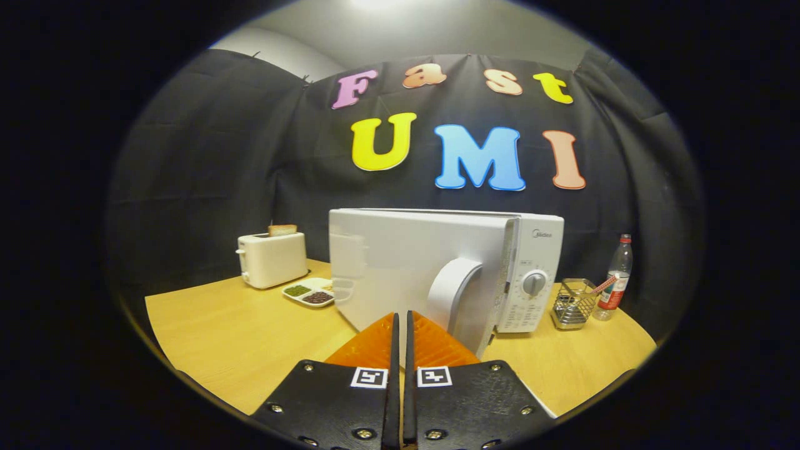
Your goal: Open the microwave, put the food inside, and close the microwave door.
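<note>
The gripper (402, 320) is seen at lower centre, fingers pressed together, empty. The microwave (437, 269) stands mid-frame, door ajar. Left of it, a divided tray (309, 292) holds food; a wire basket (573, 304) holds a utensil.

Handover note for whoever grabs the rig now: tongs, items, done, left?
Tongs: shut, holding nothing, tips just short of the microwave door, left of its handle.
Microwave: on the wooden table; the door looks swung partly open toward the tongs.
Food tray: on the table between the toaster and the microwave, not yet moved.
Done: apparently door started.
Left: open fully, load tray, close door.
</note>
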Motion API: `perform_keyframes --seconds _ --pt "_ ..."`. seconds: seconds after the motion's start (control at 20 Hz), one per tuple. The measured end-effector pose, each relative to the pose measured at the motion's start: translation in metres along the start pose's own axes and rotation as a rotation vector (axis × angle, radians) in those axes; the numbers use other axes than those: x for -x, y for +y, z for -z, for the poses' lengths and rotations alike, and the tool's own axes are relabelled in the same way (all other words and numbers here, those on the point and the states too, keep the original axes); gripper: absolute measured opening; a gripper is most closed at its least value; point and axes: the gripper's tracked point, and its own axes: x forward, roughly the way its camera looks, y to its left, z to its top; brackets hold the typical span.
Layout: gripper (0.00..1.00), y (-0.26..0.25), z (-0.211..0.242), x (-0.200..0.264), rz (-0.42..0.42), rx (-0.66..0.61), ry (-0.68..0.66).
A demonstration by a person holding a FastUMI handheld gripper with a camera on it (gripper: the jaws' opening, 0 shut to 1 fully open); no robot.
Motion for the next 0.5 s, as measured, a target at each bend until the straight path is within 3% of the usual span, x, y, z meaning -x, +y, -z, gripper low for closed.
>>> perform_keyframes --seconds 0.5 --pt "0.03 -0.076 -0.022 -0.086 0.205 0.064 -0.035"
